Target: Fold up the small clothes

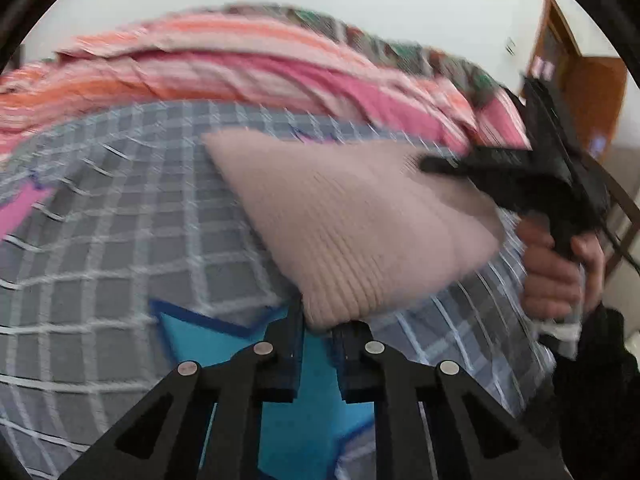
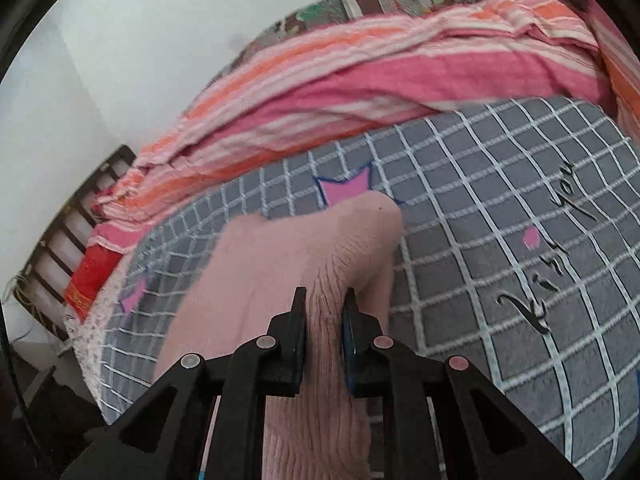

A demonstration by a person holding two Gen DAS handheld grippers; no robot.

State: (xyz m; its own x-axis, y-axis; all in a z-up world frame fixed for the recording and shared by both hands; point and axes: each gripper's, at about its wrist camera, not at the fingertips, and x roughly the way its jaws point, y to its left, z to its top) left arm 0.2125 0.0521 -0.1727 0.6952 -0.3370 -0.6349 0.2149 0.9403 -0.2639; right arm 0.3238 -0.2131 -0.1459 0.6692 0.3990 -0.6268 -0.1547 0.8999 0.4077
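Now both tongs, left (image 1: 318,326) and right (image 2: 324,300), clamp the knit (image 1: 352,216) mid-frame over the bed (image 1: 120,208); next, I'd judge, lay the fold flat.

Bed with grey white-grid cover (image 2: 500,184); on it a beige knit garment (image 1: 352,216) and, along the far side, a bunched pink-orange striped blanket (image 2: 340,76).

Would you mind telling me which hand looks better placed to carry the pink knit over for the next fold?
Probably the right gripper: a thick bunch of the pink knit sits deep between its fingers, while the left gripper pinches only a corner.
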